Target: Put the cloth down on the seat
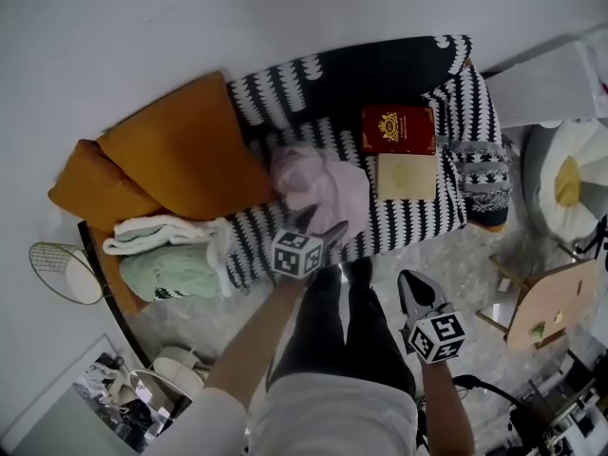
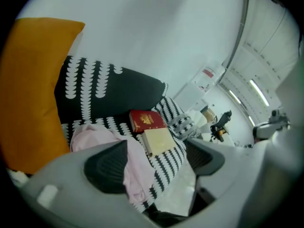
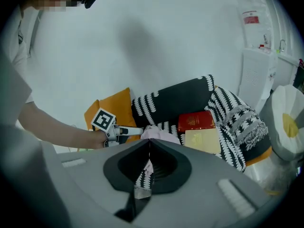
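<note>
Head view: the soft pink cloth lies in a heap on the seat of the black-and-white patterned armchair. The left gripper is at the front edge of the cloth. In the left gripper view its jaws are wide apart. The pink cloth shows between them, but no pad squeezes it, so this gripper holds nothing.

The right gripper hangs lower, away from the armchair and above the person's dark trouser leg. In the right gripper view its jaws are pressed together with nothing in them.

Just beside the cloth lie a red book with a gold mark and a pale yellow book. The gold mark is too small to read. Two orange cushions lean on the other side, next to folded white and green towels.
</note>
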Demonstrator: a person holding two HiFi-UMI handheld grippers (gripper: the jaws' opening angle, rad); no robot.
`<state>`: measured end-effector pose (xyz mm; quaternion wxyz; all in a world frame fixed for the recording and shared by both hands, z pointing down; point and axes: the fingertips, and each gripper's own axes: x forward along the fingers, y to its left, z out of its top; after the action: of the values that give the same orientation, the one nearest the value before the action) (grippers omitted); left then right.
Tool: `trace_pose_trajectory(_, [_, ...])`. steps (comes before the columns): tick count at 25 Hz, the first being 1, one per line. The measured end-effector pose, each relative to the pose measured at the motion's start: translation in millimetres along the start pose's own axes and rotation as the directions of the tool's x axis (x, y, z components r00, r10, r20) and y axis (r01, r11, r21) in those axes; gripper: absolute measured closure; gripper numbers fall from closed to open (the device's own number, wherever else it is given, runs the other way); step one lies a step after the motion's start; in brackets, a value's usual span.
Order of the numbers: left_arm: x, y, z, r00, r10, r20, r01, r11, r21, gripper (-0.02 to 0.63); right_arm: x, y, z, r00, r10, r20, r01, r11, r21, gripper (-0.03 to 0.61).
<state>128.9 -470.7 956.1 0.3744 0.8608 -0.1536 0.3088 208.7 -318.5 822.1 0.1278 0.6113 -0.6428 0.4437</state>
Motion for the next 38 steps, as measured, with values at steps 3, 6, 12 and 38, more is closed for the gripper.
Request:
trace_pose_trajectory(3, [-19.1, -13.3, 11.4, 0.999, -0.010, 0.032, 0.010, 1.000, 0.006, 0.273, -9.0, 4.7, 12.0, 1.000, -0.006, 0.023, 0.006, 1.000, -0.012, 0.574])
trace_pose_trajectory(6, [-40.3, -26.4, 18.7, 0.998, -0.028, 0.056, 0.028, 1.000, -0.005, 0.319, -20.2, 11.1, 20.4, 0.999, -0.002, 0.046, 0.003, 1.000, -0.029, 0.574])
trace_pose_trajectory(12, [-89.3, -47.3, 21.0, 0.994, -0.036, 0.103, 0.036, 0.999, 0.006, 0.392, -47.2, 25.6, 25.6, 0.995, -0.001, 0.097, 0.005, 0.999, -0.046, 0.574])
trace_pose_trajectory(38, [-226.5, -157.7, -21.5, 0.936, 0.168, 0.308, -0.138, 0.983, -0.117, 0.614, -161.6, 44.4, 18.2, 0.973, 0.151, 0.173, -0.123, 0.980, -0.159, 0.574])
